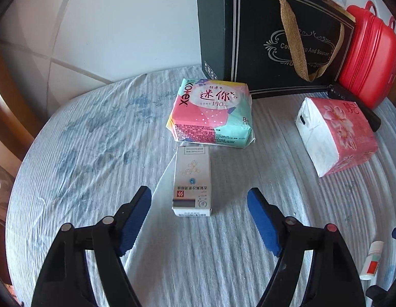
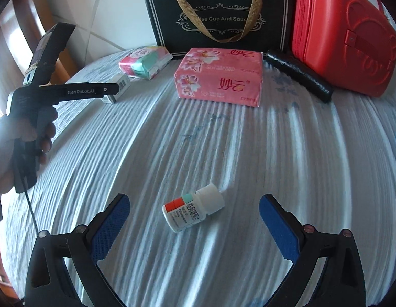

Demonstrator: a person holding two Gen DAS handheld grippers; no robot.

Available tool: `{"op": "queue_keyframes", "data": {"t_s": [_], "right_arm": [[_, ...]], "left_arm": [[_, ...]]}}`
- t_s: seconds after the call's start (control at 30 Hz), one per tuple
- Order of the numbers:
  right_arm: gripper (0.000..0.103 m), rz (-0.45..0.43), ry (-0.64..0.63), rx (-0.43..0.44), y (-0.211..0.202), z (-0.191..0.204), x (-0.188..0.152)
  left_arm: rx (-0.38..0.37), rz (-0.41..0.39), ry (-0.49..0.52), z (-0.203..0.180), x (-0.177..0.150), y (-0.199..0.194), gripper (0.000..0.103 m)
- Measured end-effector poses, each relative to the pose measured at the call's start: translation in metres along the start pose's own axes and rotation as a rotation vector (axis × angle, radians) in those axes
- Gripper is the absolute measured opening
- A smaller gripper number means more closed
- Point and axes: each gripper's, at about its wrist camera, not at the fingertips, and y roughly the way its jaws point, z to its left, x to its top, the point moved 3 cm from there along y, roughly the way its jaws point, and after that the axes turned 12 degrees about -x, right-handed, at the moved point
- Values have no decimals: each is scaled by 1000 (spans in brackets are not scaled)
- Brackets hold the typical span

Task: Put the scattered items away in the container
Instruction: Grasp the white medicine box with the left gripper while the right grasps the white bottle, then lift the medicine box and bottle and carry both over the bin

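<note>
Left claw [image 1: 199, 199] and right claw [image 2: 194, 209] — both spread wide, gripping nothing.

Open cloth-covered surface [image 2: 172, 138] between small bottle [image 2: 193, 211] and pink tissue pack [image 2: 219, 76]. Left side obstructed: small carton [image 1: 191, 181] touching Kotex pack [image 1: 213, 112]. Rear blocked by black gift bag [image 2: 221, 15], red case [image 2: 343, 33], black pouch [image 2: 297, 74].
</note>
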Motion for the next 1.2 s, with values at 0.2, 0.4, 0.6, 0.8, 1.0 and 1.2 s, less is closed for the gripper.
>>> {"op": "queue_keyframes", "data": {"t_s": [0.2,0.4,0.6,0.8,1.0,1.2], "right_arm": [[102,7,12,-3,12,1,-7],[89,1,-21,-37,17,7,-8],[61,-11,-63,-64,15,13,-8],[55,-7,-78,-52,10,12,-15],[55,1,-91,-39,-6,13,-23],[55,6,-89,-34,-28,8,-34]], "left_arm": [[-15,15,41,-4,1,14,31],[-29,-21,17,0,-6,1,31],[-31,-28,10,1,-18,-8,31],[-30,-18,5,-6,-31,-14,31],[-23,-26,0,-9,-41,-34,31],[1,-17,-6,-15,-55,-60,31]]}}
